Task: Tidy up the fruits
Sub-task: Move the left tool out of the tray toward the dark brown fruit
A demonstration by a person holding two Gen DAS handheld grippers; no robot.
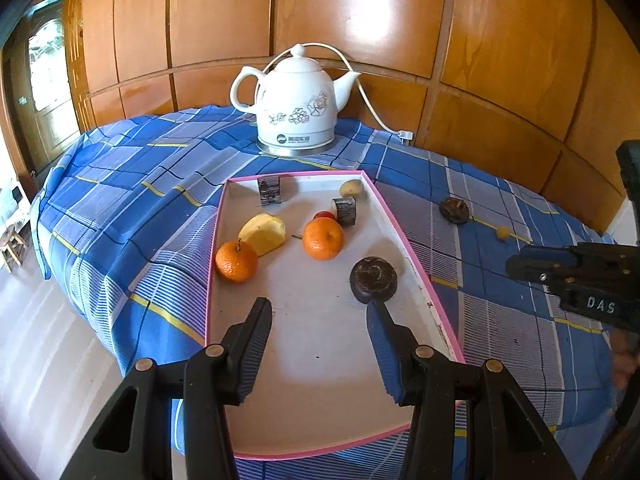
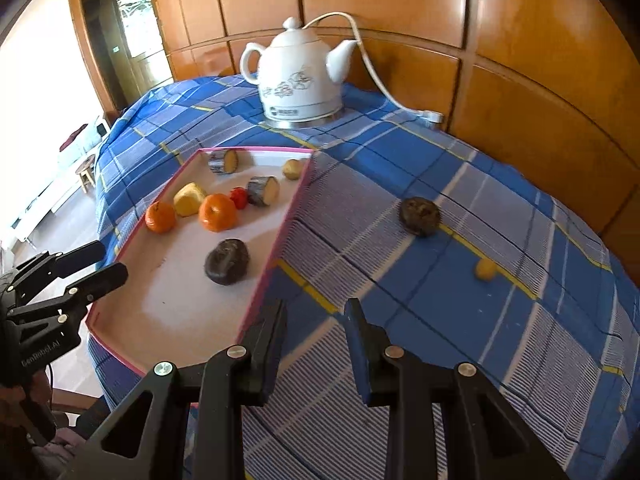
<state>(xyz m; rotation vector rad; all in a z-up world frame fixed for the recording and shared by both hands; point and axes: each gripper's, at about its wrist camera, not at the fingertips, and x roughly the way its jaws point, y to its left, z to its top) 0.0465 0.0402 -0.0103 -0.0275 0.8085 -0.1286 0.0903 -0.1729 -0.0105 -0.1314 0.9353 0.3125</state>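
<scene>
A white tray with a pink rim (image 1: 416,264) (image 2: 280,236) lies on the blue checked cloth. It holds two oranges (image 1: 323,238) (image 1: 236,261), a yellow fruit piece (image 1: 264,233), a small red fruit (image 2: 239,197), cut sugarcane pieces (image 1: 345,210) (image 1: 270,189), a small pale fruit (image 1: 351,188) and a dark round fruit (image 1: 373,279) (image 2: 227,261). Another dark fruit (image 2: 420,216) (image 1: 453,210) and a small yellow fruit (image 2: 485,269) (image 1: 502,233) lie on the cloth outside the tray. My left gripper (image 1: 320,312) is open and empty over the tray, just before the dark fruit. My right gripper (image 2: 316,312) is open and empty over the cloth.
A white ceramic kettle (image 1: 297,104) (image 2: 299,76) with a white cord (image 2: 384,84) stands behind the tray. Wooden wall panels (image 1: 500,80) close off the back. The table edge drops to the floor on the left, where a small stool (image 2: 86,172) stands.
</scene>
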